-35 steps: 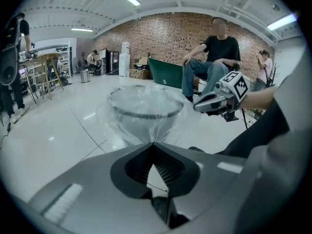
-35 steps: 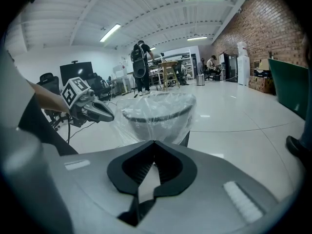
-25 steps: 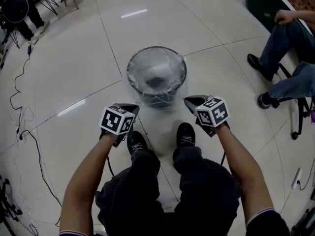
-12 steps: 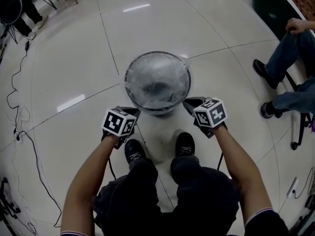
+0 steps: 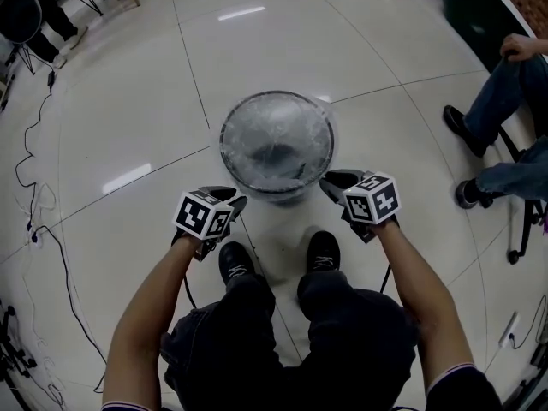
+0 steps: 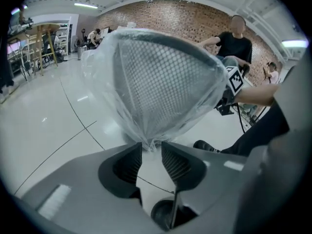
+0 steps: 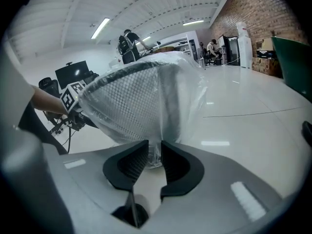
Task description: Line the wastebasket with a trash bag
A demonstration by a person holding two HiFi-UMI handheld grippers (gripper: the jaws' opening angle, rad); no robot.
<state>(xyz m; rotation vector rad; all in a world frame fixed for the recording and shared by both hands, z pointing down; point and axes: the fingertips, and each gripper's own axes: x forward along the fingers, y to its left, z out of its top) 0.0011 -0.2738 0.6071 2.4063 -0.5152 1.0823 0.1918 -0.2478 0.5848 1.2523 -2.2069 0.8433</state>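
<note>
A: Where's the wastebasket (image 5: pixel 223 144)?
B: Upright on the floor (image 5: pixel 128 101), just ahead of the shoes (image 5: pixel 323 251). The clear trash bag (image 7: pixel 190 91) is over the rim and hangs down the outside of the mesh.
A: Step?
B: Letting go, I judge. The liner looks seated, and I'm low on either side of the base. Left hand-held gripper (image 6: pixel 151 147): jaws have just been opening and stand apart, with a bunch of bag film between the tips, not pinched. Right hand-held gripper (image 7: pixel 154 147): same, just been opening, apart, film hanging in the gap.
A: Next?
B: Back both straight off so the loose film slips out instead of dragging. If it snags, the liner could pull down or the basket could tip. Then I check the overhang is even.
</note>
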